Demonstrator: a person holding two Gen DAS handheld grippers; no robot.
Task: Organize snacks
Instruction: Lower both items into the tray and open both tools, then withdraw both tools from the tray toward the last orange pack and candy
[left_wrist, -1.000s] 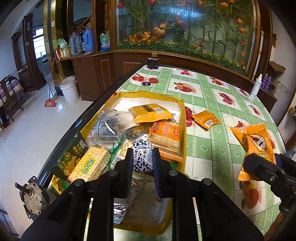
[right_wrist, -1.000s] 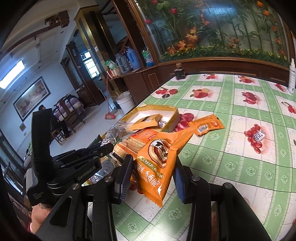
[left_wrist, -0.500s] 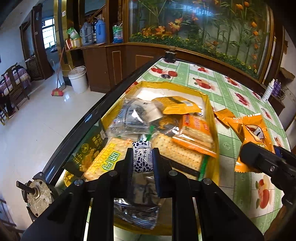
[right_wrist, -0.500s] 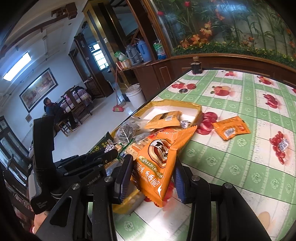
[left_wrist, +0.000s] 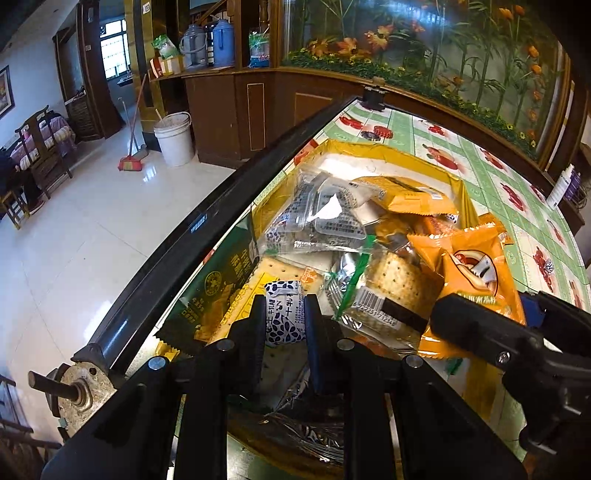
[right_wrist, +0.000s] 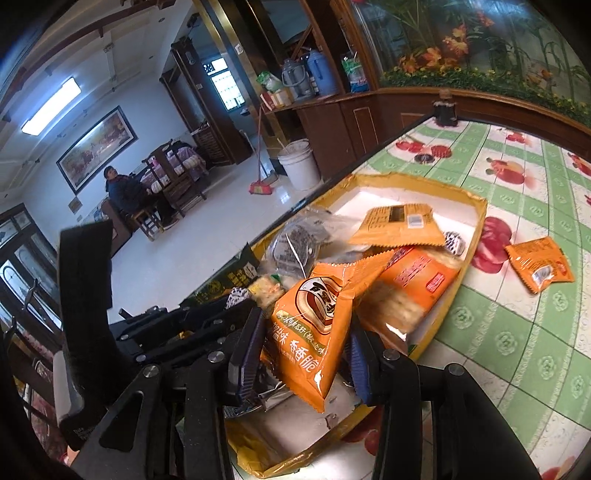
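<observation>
A yellow box (left_wrist: 384, 151) (right_wrist: 476, 236) on the table holds several snack packs. My left gripper (left_wrist: 285, 317) is shut on a small white candy with blue print (left_wrist: 284, 314) and holds it over the near part of the box. My right gripper (right_wrist: 303, 354) is shut on an orange snack bag (right_wrist: 314, 325) and holds it over the near end of the box; the bag also shows in the left wrist view (left_wrist: 476, 273). A small orange packet (right_wrist: 539, 266) lies on the tablecloth to the right of the box.
The table has a green checked cloth with fruit prints (right_wrist: 517, 332) and a black edge rail (left_wrist: 207, 221) on the left. A dark green packet (left_wrist: 221, 280) lies by the rail. A white bottle (left_wrist: 561, 184) stands at the far right. A wooden cabinet (left_wrist: 258, 110) stands beyond.
Both grippers have moved left, over the box. The orange bag, earlier above the tablecloth right of the box, now hangs over the snacks inside it. Both holds are unchanged.
</observation>
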